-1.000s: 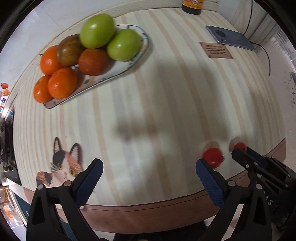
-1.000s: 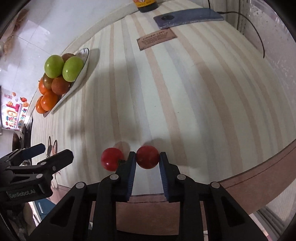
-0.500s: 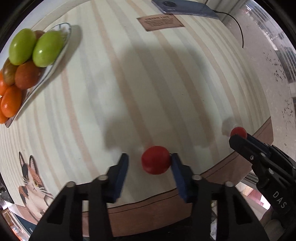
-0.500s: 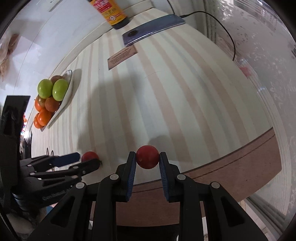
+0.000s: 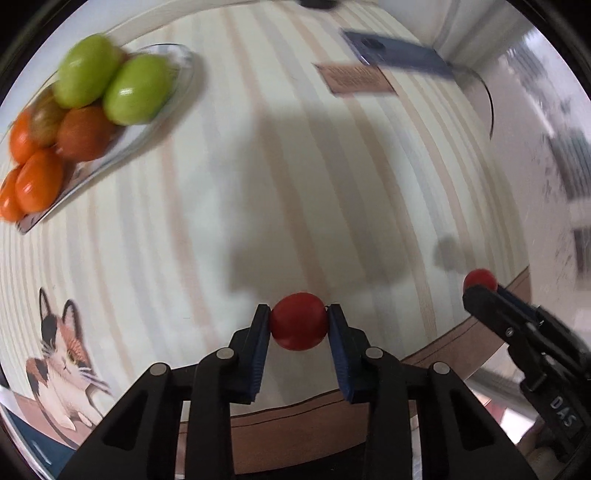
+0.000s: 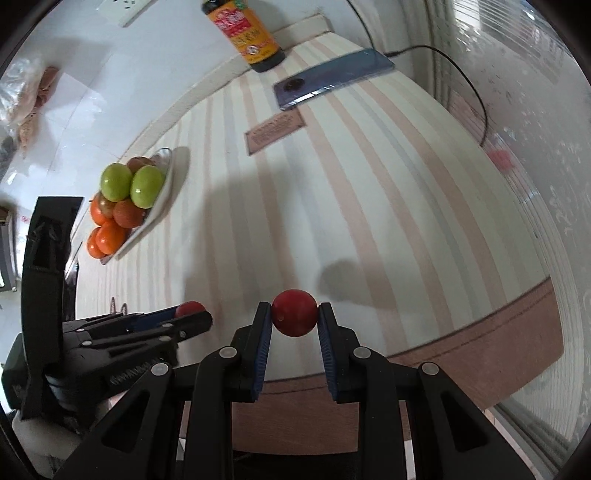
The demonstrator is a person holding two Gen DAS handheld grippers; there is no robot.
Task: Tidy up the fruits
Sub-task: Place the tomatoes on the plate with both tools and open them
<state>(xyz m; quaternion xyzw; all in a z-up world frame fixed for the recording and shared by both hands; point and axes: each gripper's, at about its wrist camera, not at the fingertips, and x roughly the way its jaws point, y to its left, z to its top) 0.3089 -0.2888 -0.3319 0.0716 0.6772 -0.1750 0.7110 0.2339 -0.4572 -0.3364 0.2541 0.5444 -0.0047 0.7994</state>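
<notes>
My left gripper [image 5: 298, 325] is shut on a small red tomato [image 5: 299, 320], with both blue pads pressed against its sides, above the striped tablecloth [image 5: 280, 177]. My right gripper [image 6: 294, 316] is shut on a second red tomato [image 6: 294, 312], lifted off the cloth near the table's front edge. Each gripper shows in the other's view: the right one [image 5: 487, 291] with its tomato [image 5: 479, 278] at the lower right, the left one [image 6: 195, 317] with its tomato [image 6: 190, 307] at the lower left. A long plate [image 5: 173, 74] at the upper left holds green and orange fruits [image 5: 110, 88].
A phone [image 6: 332, 79] with a cable lies at the far side, next to a brown label card [image 6: 275, 131]. A sauce bottle [image 6: 247, 33] stands by the wall. A cat picture [image 5: 62, 354] is printed on the cloth near the front left.
My left gripper moved right from open over bare cloth to the loose tomato and shut on it. My right gripper has risen with its tomato still held.
</notes>
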